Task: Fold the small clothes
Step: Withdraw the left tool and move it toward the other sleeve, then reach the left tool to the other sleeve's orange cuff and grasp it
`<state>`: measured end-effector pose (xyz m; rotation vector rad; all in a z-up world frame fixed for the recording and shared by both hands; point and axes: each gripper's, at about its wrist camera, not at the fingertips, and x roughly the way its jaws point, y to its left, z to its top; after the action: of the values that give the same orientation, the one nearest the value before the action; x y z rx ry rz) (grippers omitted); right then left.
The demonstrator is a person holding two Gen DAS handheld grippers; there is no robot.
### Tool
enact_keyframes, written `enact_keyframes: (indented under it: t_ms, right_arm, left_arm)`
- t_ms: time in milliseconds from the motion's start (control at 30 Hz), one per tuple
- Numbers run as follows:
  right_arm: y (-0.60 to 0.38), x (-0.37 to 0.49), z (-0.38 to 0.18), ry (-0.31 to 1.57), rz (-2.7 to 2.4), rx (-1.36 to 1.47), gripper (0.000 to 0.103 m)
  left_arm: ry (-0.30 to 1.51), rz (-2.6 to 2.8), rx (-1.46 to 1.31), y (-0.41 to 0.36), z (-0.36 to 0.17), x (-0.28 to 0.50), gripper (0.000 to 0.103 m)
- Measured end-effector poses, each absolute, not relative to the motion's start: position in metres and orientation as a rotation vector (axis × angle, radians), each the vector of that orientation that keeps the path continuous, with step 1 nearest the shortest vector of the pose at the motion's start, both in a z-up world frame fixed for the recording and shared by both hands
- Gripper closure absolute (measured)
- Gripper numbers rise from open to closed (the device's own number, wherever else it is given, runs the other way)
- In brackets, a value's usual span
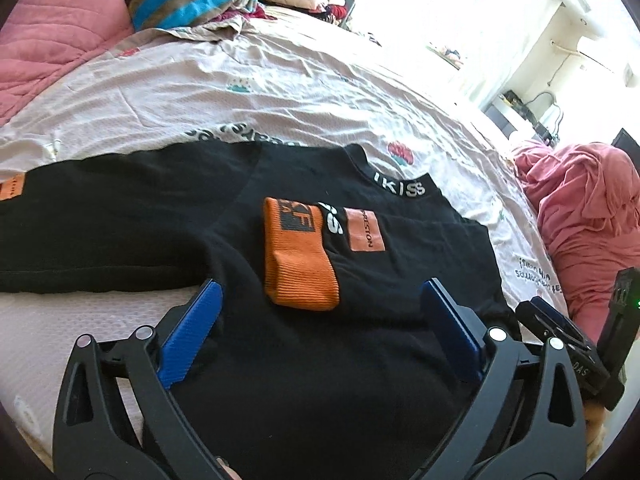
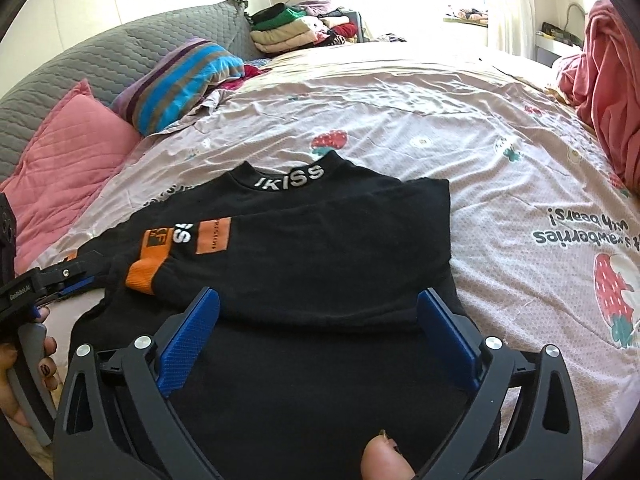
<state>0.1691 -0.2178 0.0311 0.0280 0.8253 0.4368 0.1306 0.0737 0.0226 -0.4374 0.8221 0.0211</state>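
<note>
While daylight whitens the far window, a wide bed [image 2: 400,120] fills the room, its crinkled pinkish sheet printed with strawberries. Quilted pink and grey pillows [image 2: 68,148], a striped cushion [image 2: 184,76] and stacked laundry [image 2: 296,28] crowd its head. Flat on the sheet lies the black sweater [image 2: 320,248], one ribbed orange cuff [image 1: 300,268] folded across its chest. Both blue-padded tools, left gripper [image 1: 320,300] and right gripper [image 2: 318,308], hang spread wide above it, clasping nothing.
</note>
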Motion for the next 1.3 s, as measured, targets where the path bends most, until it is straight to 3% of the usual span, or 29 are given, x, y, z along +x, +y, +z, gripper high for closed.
enact_keyframes:
  t_ms: [1300]
  right_arm:
    - [-0.093,0.135,0.078,0.71,0.653,-0.071,0.005]
  left_arm:
    - [0.719,0.27,-0.408,0.151,0.05,0.071,0.01]
